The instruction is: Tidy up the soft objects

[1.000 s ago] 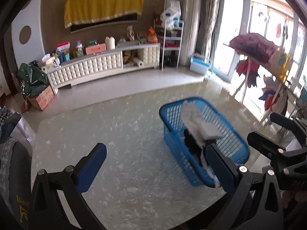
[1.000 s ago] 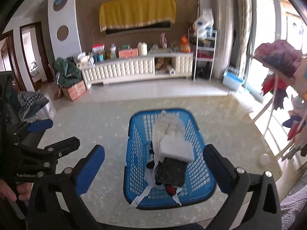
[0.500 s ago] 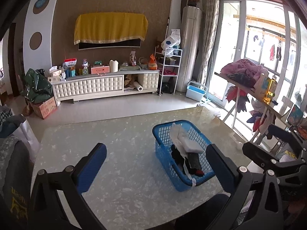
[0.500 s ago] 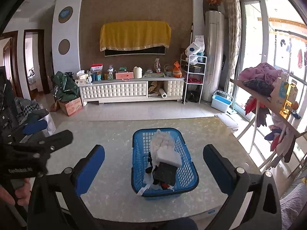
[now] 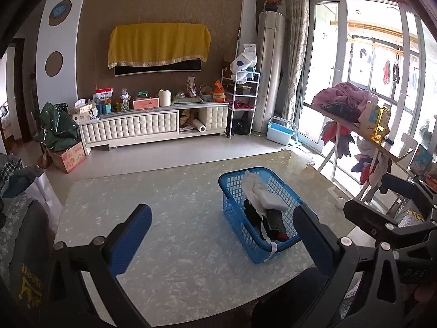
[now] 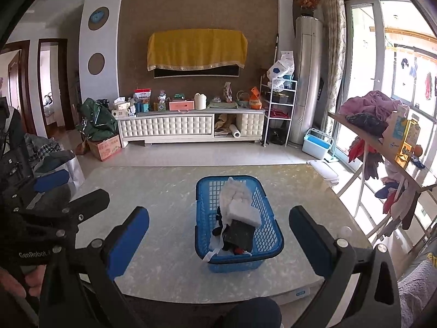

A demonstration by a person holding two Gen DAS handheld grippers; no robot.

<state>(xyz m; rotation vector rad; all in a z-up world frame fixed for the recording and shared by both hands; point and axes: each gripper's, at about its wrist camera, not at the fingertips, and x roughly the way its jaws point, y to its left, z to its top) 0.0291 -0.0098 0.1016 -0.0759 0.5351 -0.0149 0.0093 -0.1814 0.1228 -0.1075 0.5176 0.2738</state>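
My left claw is spread wide and holds nothing, low in the frame over the pale table. My right claw is just as wide and bare. The blue basket stands on the table at the centre of the right view, framed between my right fingers, and right of centre in the left view. In it a white cloth lies over dark items, and a white strip hangs over the near rim. My left claw also shows at the right view's left edge
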